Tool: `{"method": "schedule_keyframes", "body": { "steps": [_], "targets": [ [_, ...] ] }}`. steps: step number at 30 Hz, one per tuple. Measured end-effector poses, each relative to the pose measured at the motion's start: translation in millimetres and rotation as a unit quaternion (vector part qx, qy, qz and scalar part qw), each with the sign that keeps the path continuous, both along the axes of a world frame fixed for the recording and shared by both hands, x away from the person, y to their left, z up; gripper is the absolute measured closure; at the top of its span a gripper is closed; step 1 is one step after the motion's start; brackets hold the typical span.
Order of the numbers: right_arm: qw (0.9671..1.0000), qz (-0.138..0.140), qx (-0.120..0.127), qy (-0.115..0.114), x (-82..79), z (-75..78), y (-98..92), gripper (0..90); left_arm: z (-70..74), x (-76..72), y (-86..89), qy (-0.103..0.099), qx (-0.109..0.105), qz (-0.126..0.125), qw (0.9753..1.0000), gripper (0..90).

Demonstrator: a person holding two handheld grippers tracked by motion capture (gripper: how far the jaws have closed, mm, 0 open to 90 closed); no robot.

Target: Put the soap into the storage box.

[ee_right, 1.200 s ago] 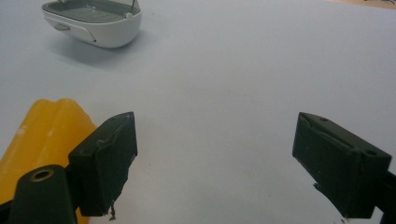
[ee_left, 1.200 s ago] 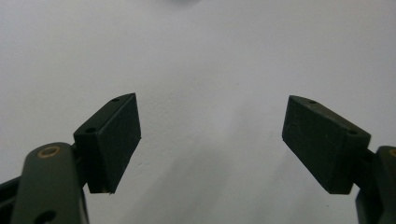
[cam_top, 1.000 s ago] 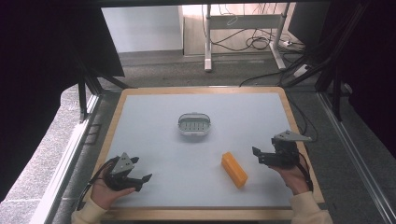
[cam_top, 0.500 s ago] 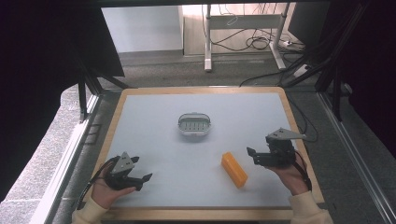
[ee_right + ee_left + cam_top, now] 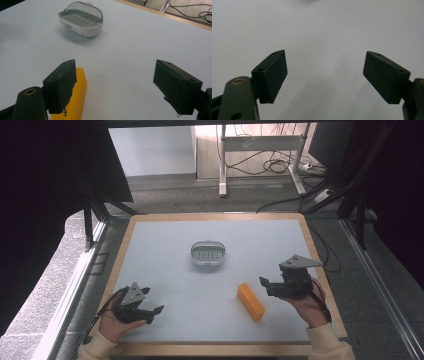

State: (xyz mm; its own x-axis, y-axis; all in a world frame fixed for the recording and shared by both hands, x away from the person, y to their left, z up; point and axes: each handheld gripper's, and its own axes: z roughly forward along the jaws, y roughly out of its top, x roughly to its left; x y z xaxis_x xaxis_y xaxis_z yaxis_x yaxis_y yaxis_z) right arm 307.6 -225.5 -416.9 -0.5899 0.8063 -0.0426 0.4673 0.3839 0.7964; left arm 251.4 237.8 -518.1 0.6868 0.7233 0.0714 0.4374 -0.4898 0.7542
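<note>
An orange-yellow bar (image 5: 250,301) lies flat on the pale table top (image 5: 165,255), right of the middle and near the front. My right gripper (image 5: 264,287) hovers just right of the bar, open, nothing between its fingers; in the right gripper view (image 5: 113,85) the bar (image 5: 77,98) lies partly behind the left jaw. A white and grey oval dish (image 5: 207,253) with a slotted insert sits at the table's middle, also seen as the dish (image 5: 80,22) ahead of the right gripper. My left gripper (image 5: 152,309) rests open at the front left, over bare table (image 5: 324,72).
A wooden rim (image 5: 215,216) frames the table. Beyond it are a floor with cables (image 5: 280,167) and metal desk legs (image 5: 221,165). Dark curtains hang at both sides.
My right gripper has moved left, toward the orange bar. The left gripper has stayed where it was.
</note>
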Motion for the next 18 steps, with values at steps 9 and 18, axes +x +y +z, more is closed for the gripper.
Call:
{"method": "schedule_keyframes", "body": {
  "steps": [9,18],
  "targets": [
    [0.9998,0.006,-0.005,0.016,0.3,-2.3,9.5,18.8,-0.1,1.1,1.6,0.002,-0.001,0.000,1.0000,19.5],
    [0.9993,0.026,-0.021,0.020,-4.3,-2.3,24.8,19.2,-0.1,0.9,1.5,0.001,0.000,-0.001,1.0000,19.5]
  ]
}}
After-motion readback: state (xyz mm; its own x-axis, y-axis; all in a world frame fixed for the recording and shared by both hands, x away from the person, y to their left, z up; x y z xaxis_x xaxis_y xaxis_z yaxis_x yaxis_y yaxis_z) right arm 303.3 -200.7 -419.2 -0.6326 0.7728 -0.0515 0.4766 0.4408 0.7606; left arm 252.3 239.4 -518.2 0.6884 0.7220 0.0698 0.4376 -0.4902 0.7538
